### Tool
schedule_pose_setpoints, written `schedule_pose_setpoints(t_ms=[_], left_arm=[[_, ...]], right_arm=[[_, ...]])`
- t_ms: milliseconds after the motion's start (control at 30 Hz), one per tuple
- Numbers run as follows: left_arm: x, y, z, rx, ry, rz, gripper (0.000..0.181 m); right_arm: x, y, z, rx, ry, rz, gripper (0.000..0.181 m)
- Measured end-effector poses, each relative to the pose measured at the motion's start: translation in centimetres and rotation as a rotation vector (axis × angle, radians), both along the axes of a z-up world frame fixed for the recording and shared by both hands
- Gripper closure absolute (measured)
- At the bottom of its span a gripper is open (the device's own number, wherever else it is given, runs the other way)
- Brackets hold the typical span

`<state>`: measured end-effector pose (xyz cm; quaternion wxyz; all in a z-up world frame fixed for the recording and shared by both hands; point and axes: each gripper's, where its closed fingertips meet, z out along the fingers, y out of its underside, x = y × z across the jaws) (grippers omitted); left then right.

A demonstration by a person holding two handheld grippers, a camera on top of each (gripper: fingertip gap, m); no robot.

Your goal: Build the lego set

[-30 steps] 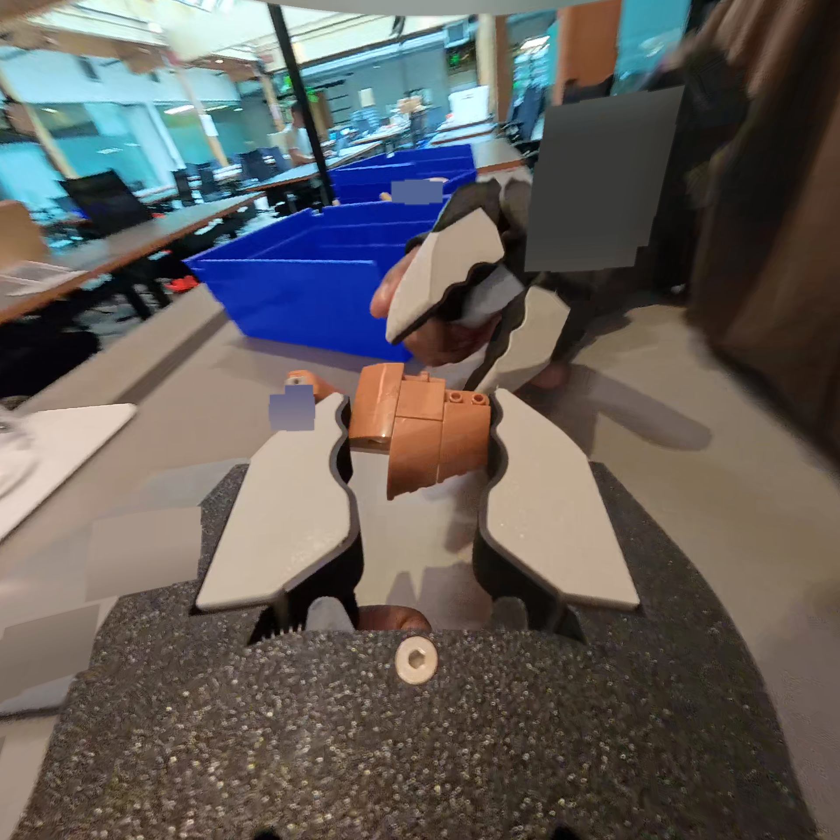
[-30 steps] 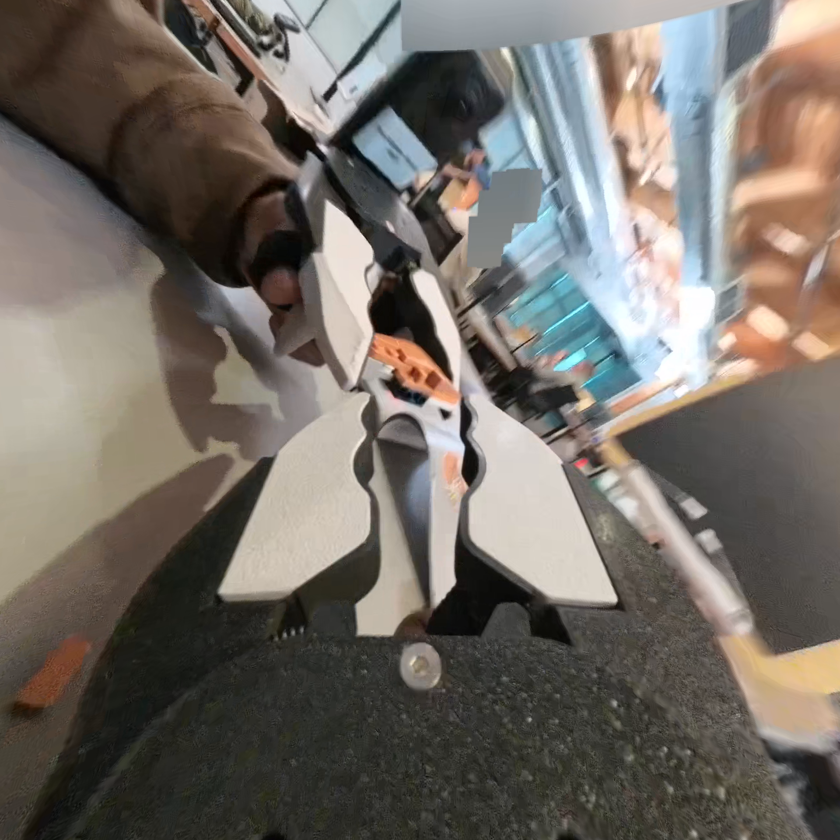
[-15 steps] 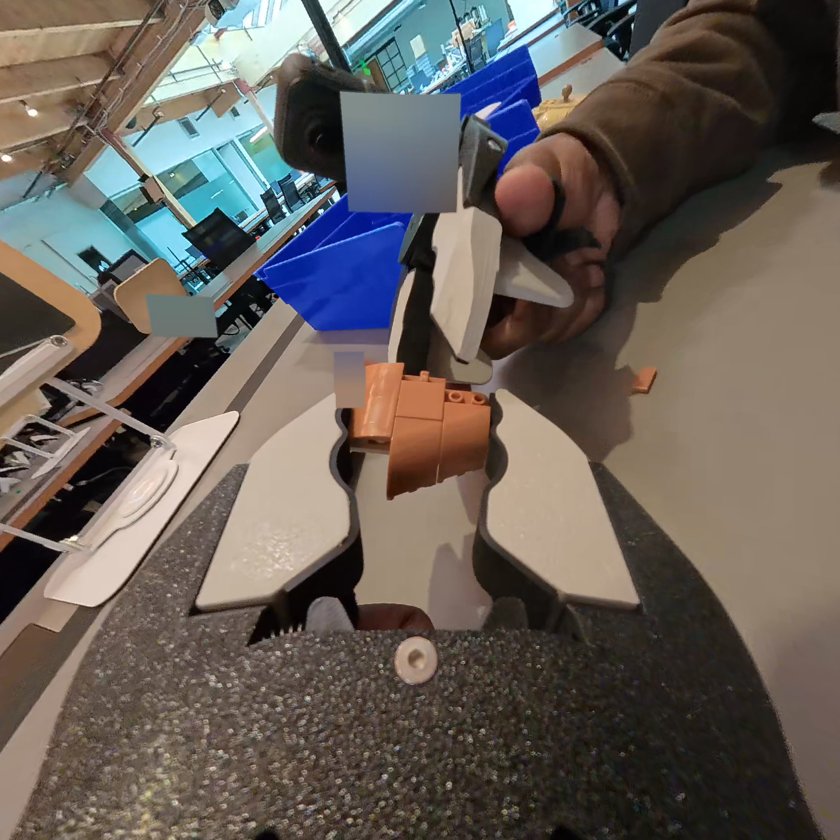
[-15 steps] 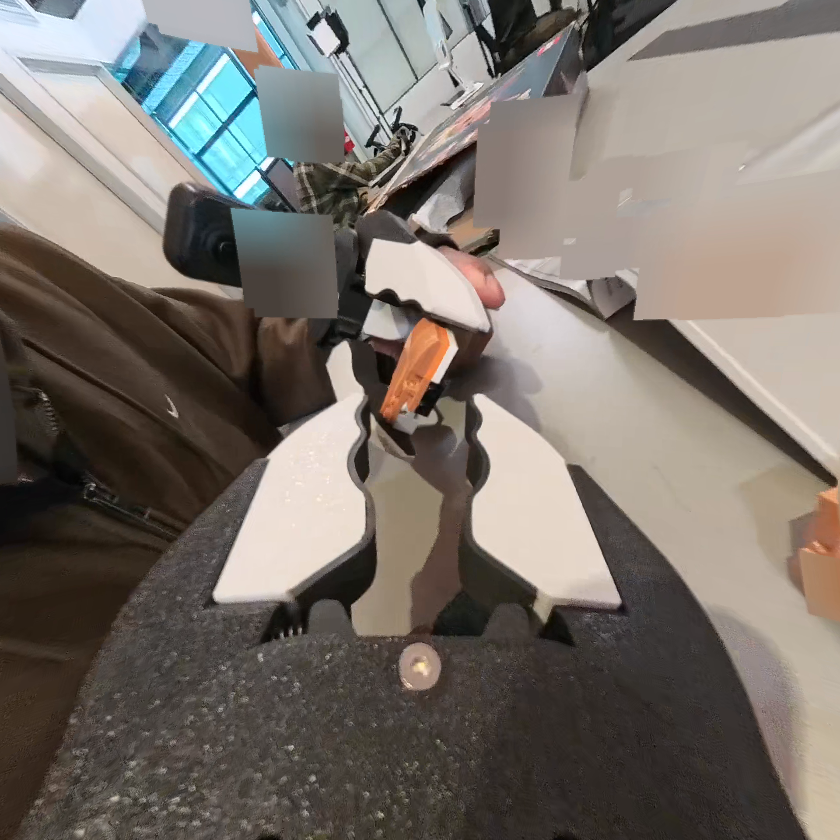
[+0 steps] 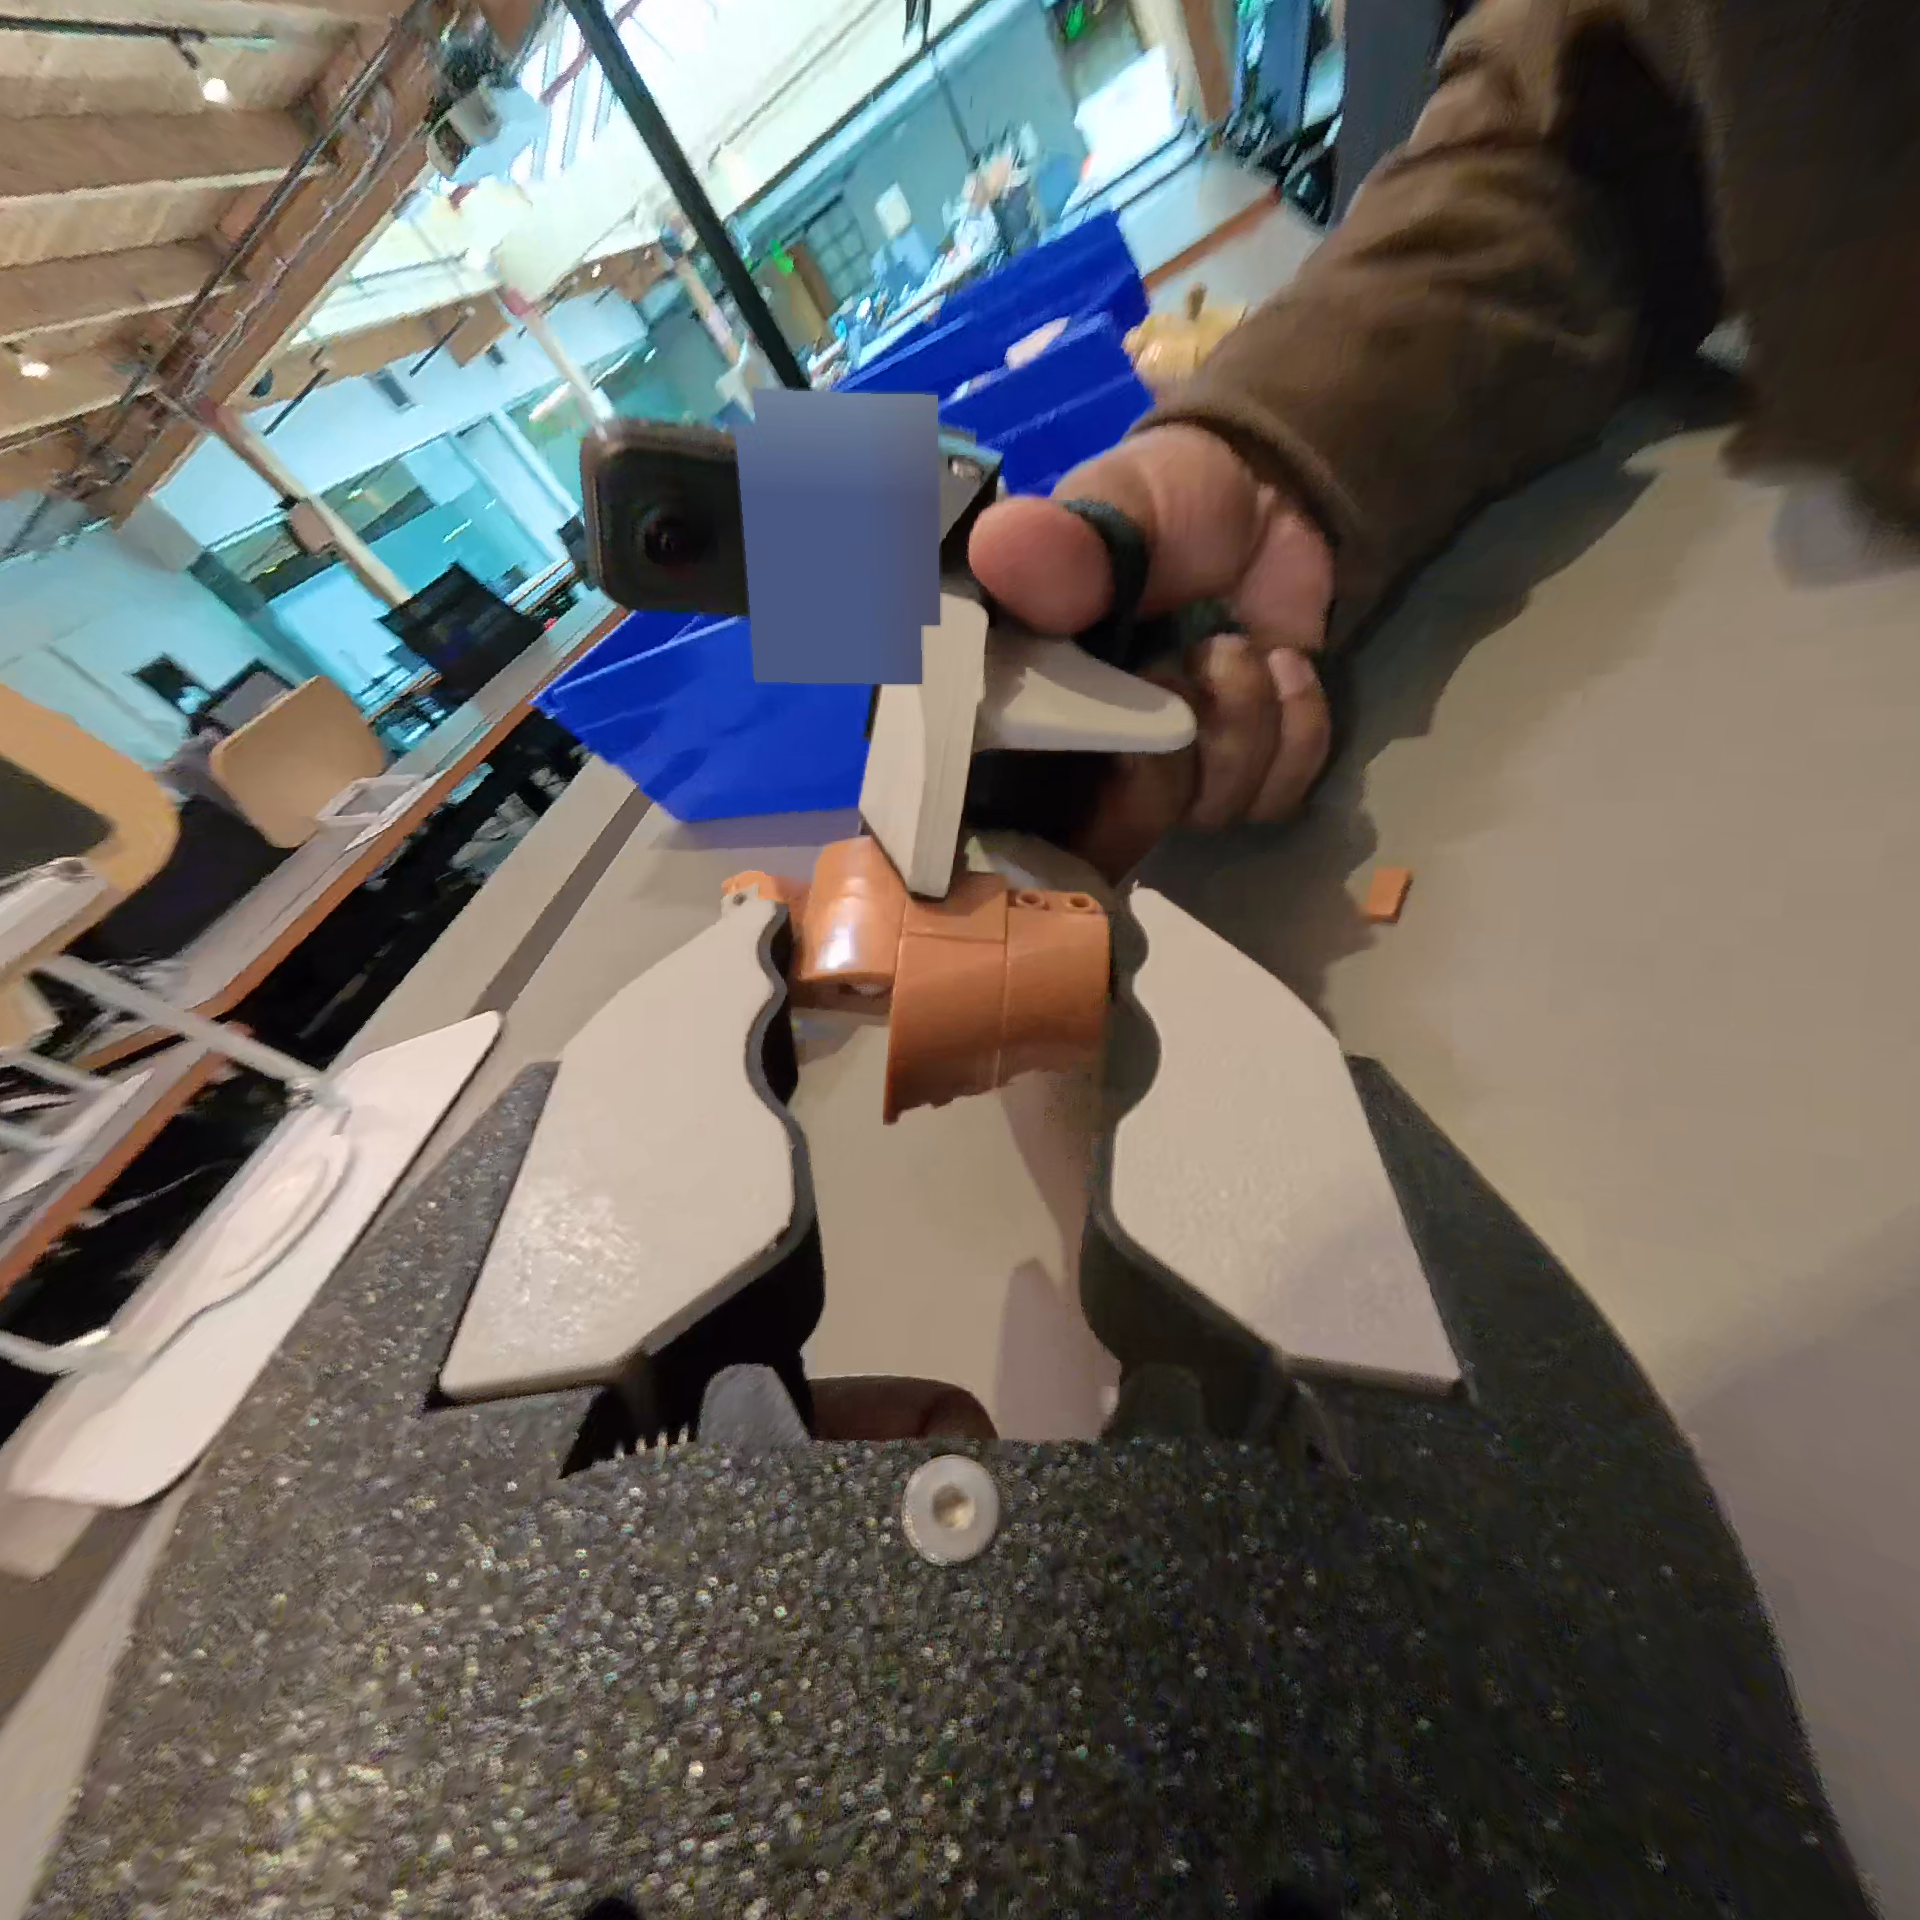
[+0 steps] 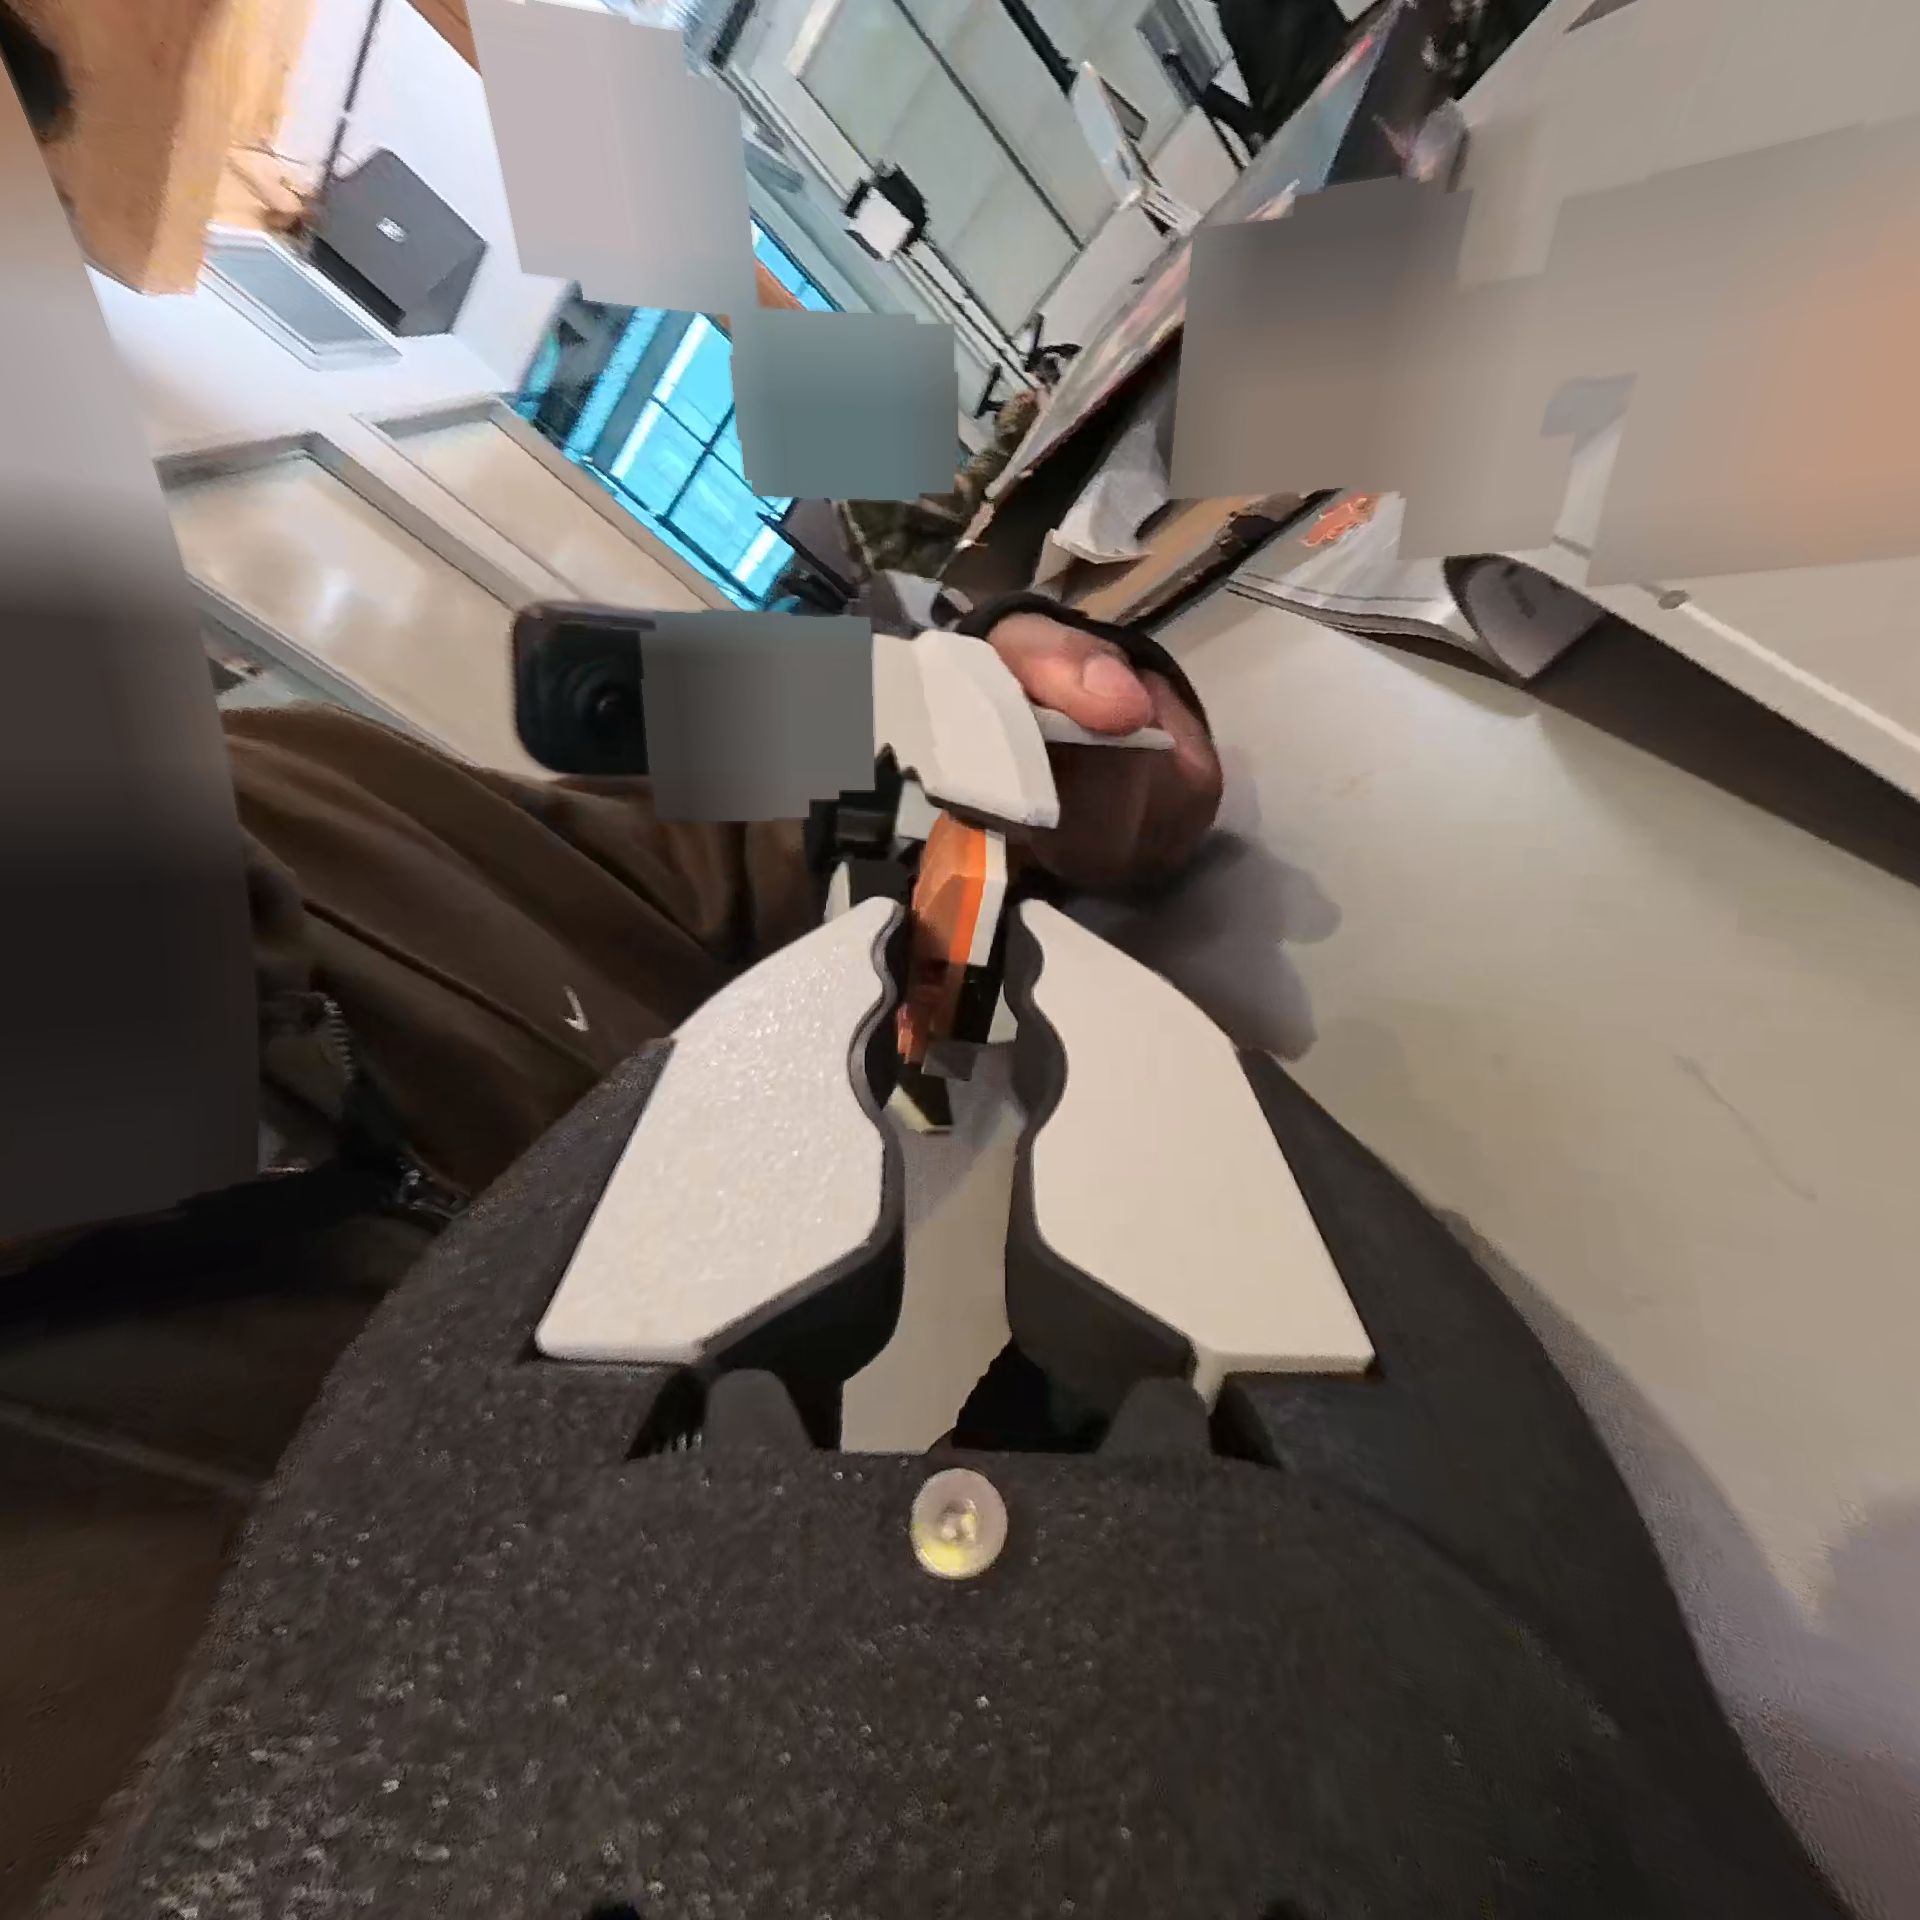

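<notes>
The left gripper [image 5: 940, 997] is clamped on the brown lego assembly [image 5: 966, 987], held above the grey table [image 5: 1610, 935]; the right gripper [image 6: 951, 997] is closed on that assembly's near edge, apparently seating or adjusting a part; next likely calls for firm, aligned pressure; far left, blue bins [image 5: 717, 727], contents unclear; a loose brown piece [image 5: 1387, 894] lies right.

- Blue bins [image 5: 727, 727] on the grey table [image 5: 1610, 1039]
- White tray [image 5: 260, 1195] at the table's left edge
- Tan chair [image 5: 296, 753] behind
- Black printer [image 6: 400, 244] far off
</notes>
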<state>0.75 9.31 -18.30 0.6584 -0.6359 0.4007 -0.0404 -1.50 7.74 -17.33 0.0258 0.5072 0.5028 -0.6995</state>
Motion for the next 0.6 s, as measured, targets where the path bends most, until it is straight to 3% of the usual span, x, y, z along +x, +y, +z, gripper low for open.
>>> schedule_pose_setpoints(t_ms=[133, 433, 600], left_arm=[[0.1, -0.8, 0.8, -0.001, -0.092, -0.083, 0.121], [0.2, -0.6, 0.7, 0.002, -0.097, -0.080, 0.125], [-0.7, 0.0, 1.0, -0.055, -0.169, -0.045, 0.125]], right_arm=[[0.4, -0.3, 1.1, -0.097, 0.023, 0.050, 0.164], [0.3, -0.5, 1.0, -0.129, 0.006, 0.056, 0.163], [0.2, 0.4, 1.0, -0.010, 0.021, 0.003, 0.142]])
